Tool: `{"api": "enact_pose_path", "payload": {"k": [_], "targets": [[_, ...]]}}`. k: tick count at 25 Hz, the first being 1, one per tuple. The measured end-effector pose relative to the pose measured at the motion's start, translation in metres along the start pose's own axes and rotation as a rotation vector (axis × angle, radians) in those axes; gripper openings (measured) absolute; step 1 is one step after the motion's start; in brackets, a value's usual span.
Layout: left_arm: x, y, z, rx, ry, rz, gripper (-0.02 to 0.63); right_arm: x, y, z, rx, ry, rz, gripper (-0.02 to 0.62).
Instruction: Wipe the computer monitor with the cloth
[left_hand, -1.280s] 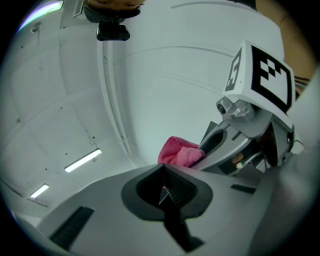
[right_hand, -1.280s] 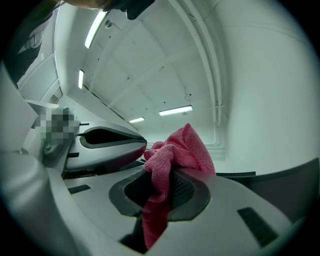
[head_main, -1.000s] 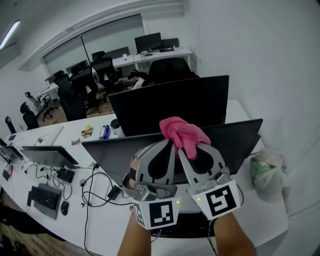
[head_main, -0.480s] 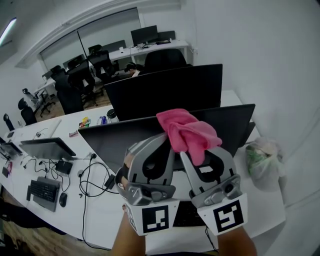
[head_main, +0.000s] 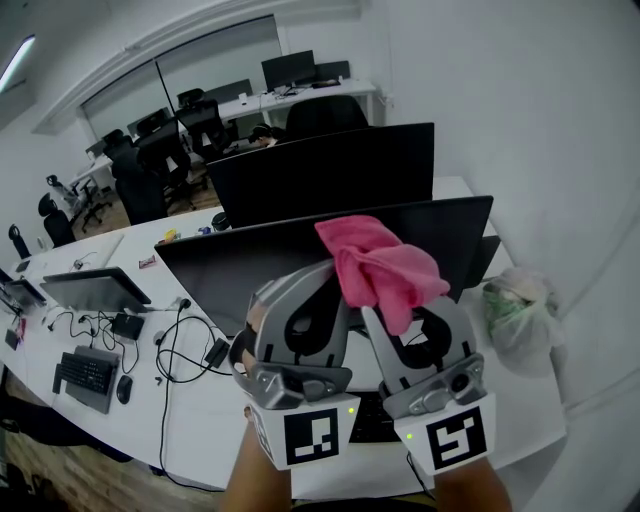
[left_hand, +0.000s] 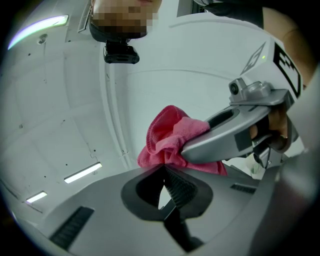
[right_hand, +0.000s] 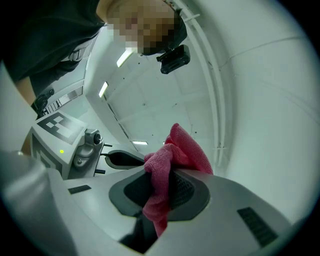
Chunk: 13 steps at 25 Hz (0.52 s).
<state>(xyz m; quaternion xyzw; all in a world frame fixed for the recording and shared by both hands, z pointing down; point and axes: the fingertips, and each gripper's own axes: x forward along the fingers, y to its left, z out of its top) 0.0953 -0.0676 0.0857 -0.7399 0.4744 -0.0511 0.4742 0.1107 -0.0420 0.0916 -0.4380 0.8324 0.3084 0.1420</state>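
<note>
Both forearms rise from the bottom edge of the head view, left forearm (head_main: 258, 482) and right forearm (head_main: 472, 492), close side by side. The 2 grippers point up and away from the person, their tips leaning toward each other. The left gripper (head_main: 337, 275) has its jaws pressed together at the tips with nothing between them. The right gripper (head_main: 368, 312) is clamped on a bunched pink cloth (head_main: 380, 265), which spills over its tips
</note>
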Motion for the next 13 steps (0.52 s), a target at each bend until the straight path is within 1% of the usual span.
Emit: {"api": "enact_pose_path", "payload": {"k": [4,13], "targets": [[0.0,-0.009,0.016,0.025,0.0,-0.004,0.005,-0.014,-0.006,0.006,0.0,-0.006,0.003,0.063],[-0.009,-0.027,0.038,0.036,0.018,0.023,0.006,-0.04,-0.012,0.016,0.013,-0.021,0.027,0.063]]}}
